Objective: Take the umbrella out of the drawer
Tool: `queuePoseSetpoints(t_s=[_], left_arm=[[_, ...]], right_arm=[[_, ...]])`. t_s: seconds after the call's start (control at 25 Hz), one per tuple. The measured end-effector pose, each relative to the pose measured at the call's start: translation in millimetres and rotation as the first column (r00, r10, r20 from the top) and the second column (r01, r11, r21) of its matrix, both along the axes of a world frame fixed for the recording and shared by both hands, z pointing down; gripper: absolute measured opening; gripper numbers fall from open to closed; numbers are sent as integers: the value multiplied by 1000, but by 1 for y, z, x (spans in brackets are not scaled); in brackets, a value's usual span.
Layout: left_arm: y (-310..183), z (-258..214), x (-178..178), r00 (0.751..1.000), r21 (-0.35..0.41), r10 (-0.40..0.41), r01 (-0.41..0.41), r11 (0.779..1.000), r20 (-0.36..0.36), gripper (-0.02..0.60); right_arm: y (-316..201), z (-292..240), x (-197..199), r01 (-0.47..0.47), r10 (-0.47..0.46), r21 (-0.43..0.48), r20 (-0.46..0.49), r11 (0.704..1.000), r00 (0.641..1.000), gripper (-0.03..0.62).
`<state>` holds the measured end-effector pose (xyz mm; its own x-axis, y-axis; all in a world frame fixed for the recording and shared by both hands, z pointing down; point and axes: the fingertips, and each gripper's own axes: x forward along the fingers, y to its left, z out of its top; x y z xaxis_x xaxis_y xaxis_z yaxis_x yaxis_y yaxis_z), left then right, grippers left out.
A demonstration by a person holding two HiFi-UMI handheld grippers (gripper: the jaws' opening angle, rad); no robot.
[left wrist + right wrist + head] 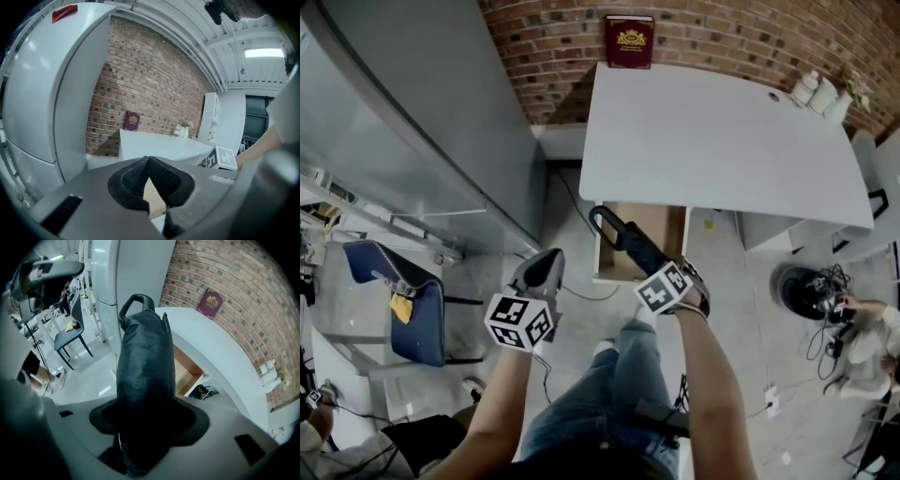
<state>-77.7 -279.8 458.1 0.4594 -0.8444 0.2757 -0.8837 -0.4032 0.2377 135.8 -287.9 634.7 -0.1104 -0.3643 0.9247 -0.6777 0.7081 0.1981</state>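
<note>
**Umbrella over the open drawer, in the right grip**

Umbrella (630,242), folded in its dark sleeve, lies with its long axis running from the looped handle (602,218), nearest the table (712,141), back to the right gripper (656,267), whose jaws clamp its lower end. It hangs over the open drawer (667,223), seemingly clear of the walls. Drawing it back along that axis looks enough to finish. The left gripper (547,262) sits just beside, jaws together on nothing. The right gripper view shows the clamp itself. Only the head view sets umbrella against drawer, and the left gripper view misses the umbrella altogether.
</note>
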Motion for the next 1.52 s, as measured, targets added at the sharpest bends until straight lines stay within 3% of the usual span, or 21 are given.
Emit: queuePoseSetpoints(t_s=[0.56, 0.88, 1.2, 1.52], left_arm=[[14, -71, -2, 999, 136, 36, -35, 990, -8, -3], [15, -110, 0, 999, 223, 36, -39, 974, 16, -2], [15, -141, 12, 999, 284, 7, -19, 959, 46, -3], [10, -180, 27, 997, 363, -29, 2, 932, 70, -2]], right_arm=[[23, -99, -16, -128, 107, 122, 159, 984, 981, 239], [25, -156, -18, -154, 99, 231, 230, 961, 968, 241], [25, -219, -8, -218, 87, 329, 370, 919, 925, 242], [24, -285, 17, -289, 61, 437, 465, 852, 883, 242]])
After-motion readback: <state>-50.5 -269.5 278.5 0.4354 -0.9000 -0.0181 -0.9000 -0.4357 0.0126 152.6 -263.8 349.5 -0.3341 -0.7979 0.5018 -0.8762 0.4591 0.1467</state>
